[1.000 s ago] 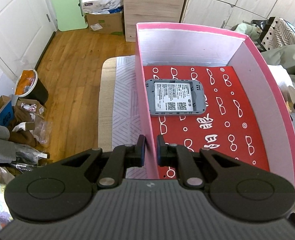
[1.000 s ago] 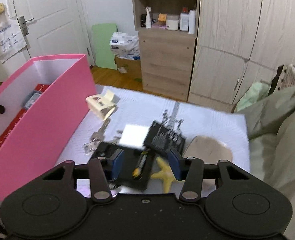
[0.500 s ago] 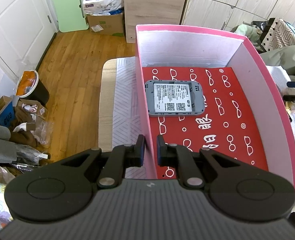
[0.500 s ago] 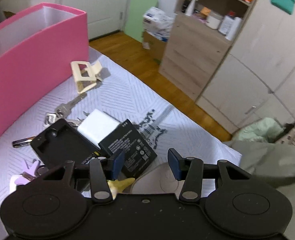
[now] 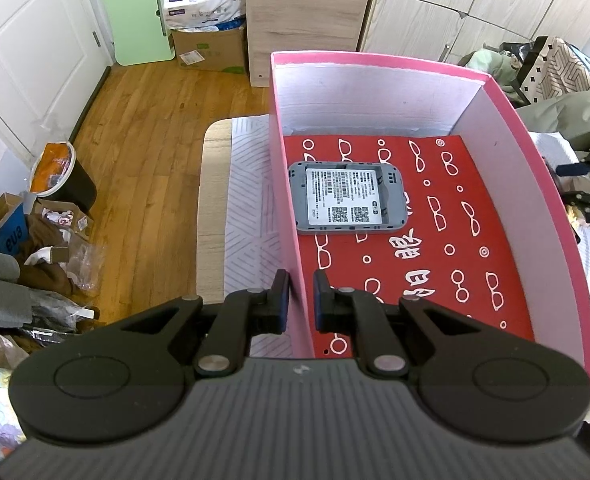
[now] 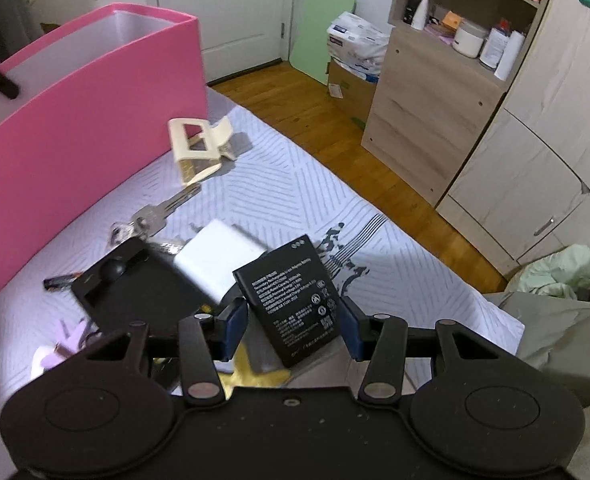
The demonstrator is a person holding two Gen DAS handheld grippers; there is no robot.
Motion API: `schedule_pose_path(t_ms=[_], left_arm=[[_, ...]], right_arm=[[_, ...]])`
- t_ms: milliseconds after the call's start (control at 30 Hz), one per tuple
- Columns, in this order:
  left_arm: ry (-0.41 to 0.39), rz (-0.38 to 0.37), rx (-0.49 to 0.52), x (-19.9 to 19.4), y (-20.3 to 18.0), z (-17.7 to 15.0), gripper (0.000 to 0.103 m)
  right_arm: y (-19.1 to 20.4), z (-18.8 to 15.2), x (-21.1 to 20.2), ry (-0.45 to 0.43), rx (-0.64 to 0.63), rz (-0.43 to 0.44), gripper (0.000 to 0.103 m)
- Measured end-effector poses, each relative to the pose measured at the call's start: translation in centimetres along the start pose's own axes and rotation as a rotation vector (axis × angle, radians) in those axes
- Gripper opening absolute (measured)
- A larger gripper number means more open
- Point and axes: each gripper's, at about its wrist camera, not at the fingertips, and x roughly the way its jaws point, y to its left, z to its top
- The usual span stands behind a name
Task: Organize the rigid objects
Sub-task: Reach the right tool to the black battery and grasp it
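My left gripper [image 5: 298, 298] is shut on the left wall of the pink box [image 5: 291, 248], one finger on each side of the wall. Inside the box a grey device with a white label [image 5: 347, 198] lies on the red patterned floor. The box also shows in the right wrist view [image 6: 83, 128]. My right gripper [image 6: 293, 326] is open, with a black battery [image 6: 291, 300] lying between its fingers on the bed. Beside it lie a white charger block [image 6: 219, 256], a black flat case [image 6: 135, 284], a key [image 6: 159, 210] and a beige clip [image 6: 199, 146].
The objects lie on a pale striped bed cover [image 6: 335, 208]. A purple piece [image 6: 71, 338] and a small dark stick [image 6: 61, 281] lie near the front left. A wooden cabinet [image 6: 427, 104] and wardrobe doors [image 6: 543, 148] stand beyond the bed. Clutter and a bin [image 5: 61, 176] sit on the floor.
My right gripper has moved in over the pile and now has the black battery between its open fingers. My left gripper stays shut on the box wall.
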Motion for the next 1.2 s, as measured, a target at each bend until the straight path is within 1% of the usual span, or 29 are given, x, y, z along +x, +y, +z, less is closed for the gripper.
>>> schedule_pose_path(t_ms=[167, 200, 233, 300, 367, 433, 467, 500, 633, 700, 733, 800, 867, 933, 967, 1000, 1067, 1133, 1200], left_arm=[[-0.001, -0.002, -0.004, -0.1, 0.0, 0.0, 0.01], [-0.002, -0.002, -0.004, -0.1, 0.0, 0.0, 0.01], [-0.003, -0.002, -0.003, -0.2, 0.0, 0.0, 0.01], [-0.003, -0.002, -0.003, -0.2, 0.0, 0.0, 0.01], [-0.003, -0.002, -0.004, -0.2, 0.0, 0.0, 0.01], [-0.003, -0.002, -0.004, -0.2, 0.0, 0.0, 0.01], [-0.003, -0.002, -0.004, -0.2, 0.0, 0.0, 0.01], [-0.003, -0.002, -0.004, -0.2, 0.0, 0.0, 0.01], [-0.003, -0.003, -0.008, -0.3, 0.1, 0.0, 0.01], [-0.002, -0.003, -0.007, -0.3, 0.1, 0.0, 0.01], [-0.002, -0.004, -0.008, -0.3, 0.1, 0.0, 0.01], [-0.002, 0.0, -0.006, -0.3, 0.1, 0.0, 0.01], [-0.002, 0.002, -0.007, -0.2, 0.1, 0.0, 0.01], [-0.003, -0.003, -0.011, -0.2, 0.1, 0.0, 0.01], [-0.004, -0.002, -0.013, -0.3, 0.1, 0.0, 0.01], [-0.004, 0.001, -0.014, -0.3, 0.1, 0.0, 0.01], [-0.003, 0.0, -0.018, -0.3, 0.1, 0.0, 0.01], [-0.004, 0.0, -0.017, -0.3, 0.1, 0.0, 0.01], [-0.002, 0.001, -0.019, -0.3, 0.1, 0.0, 0.01]], right_arm=[[-0.9, 0.6, 1.1, -0.007, 0.047, -0.017, 0.056], [-1.1, 0.6, 1.3, -0.007, 0.051, -0.021, 0.057], [-1.3, 0.6, 1.5, -0.008, 0.056, -0.022, 0.062], [-1.8, 0.7, 1.8, -0.021, 0.073, -0.023, 0.067], [-2.1, 0.7, 2.1, -0.032, 0.099, -0.014, 0.068], [-2.5, 0.6, 2.4, -0.045, 0.158, 0.01, 0.068], [-2.3, 0.6, 2.4, -0.052, 0.171, 0.004, 0.066], [-2.1, 0.6, 2.3, -0.056, 0.177, 0.001, 0.059], [-1.0, 0.7, 2.2, -0.049, 0.252, -0.057, 0.058], [-0.7, 0.6, 2.2, -0.067, 0.281, -0.084, 0.057], [-0.6, 0.5, 2.1, -0.084, 0.29, -0.101, 0.057], [-0.4, 0.4, 2.2, -0.083, 0.282, -0.113, 0.058], [-0.6, 0.5, 2.2, -0.07, 0.269, -0.098, 0.066], [-1.0, 0.3, 2.3, -0.067, 0.295, -0.077, 0.067], [-1.2, 0.2, 2.3, -0.071, 0.302, -0.072, 0.067], [-1.2, 0.2, 2.3, -0.08, 0.304, -0.08, 0.056], [-1.0, 0.3, 2.2, -0.091, 0.331, -0.091, 0.056], [-0.4, 0.3, 2.3, -0.097, 0.332, -0.125, 0.055], [0.2, 0.2, 2.0, -0.126, 0.336, -0.159, 0.055]])
